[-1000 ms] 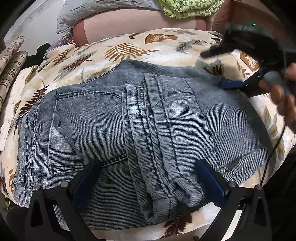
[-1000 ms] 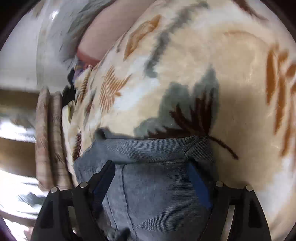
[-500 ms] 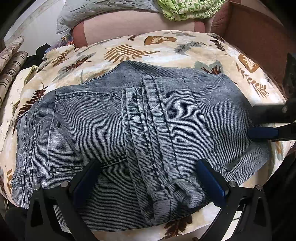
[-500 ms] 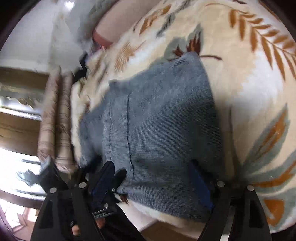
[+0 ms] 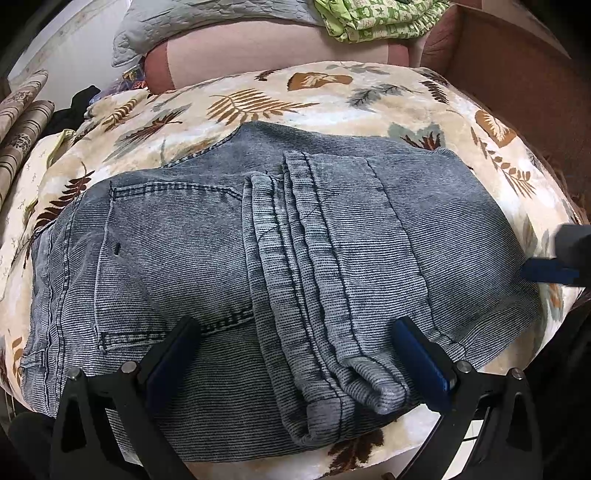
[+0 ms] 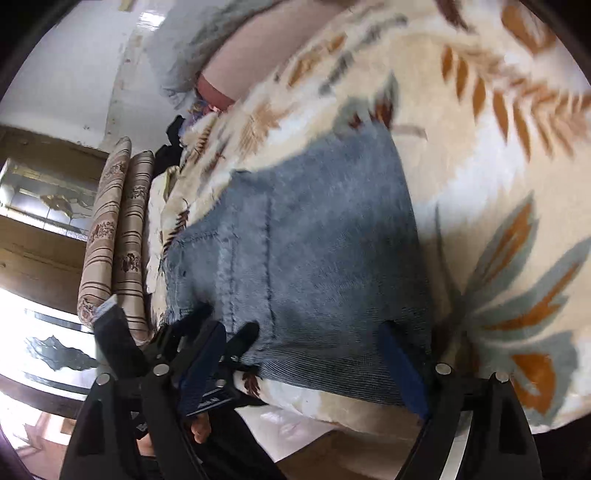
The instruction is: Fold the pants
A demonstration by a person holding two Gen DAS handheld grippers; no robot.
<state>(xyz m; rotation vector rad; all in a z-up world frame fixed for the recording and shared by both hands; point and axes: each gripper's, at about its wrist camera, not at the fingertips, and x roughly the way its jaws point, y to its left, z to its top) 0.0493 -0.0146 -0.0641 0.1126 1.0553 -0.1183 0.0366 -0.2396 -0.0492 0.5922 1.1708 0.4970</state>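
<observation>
right hand-held gripper [image 5: 554, 271] cut off, blanket [image 6: 480, 110] blurred

Bare blanket [image 5: 332, 99] beyond jeans [image 5: 258, 258]; rolled mats [image 5: 22, 122] block left

A cream blanket [image 5: 258, 107] printed with brown, orange and grey-green leaves covers the surface. Beyond its far edge stands a pink cushion [image 5: 266, 51], with a grey quilted cover [image 5: 192, 22] draped over its left end and a green patterned cloth [image 5: 376, 18] bunched on its right. Two striped, flowered rolls [image 6: 118, 229] stand at the left, beside a dark garment [image 5: 79, 103].
</observation>
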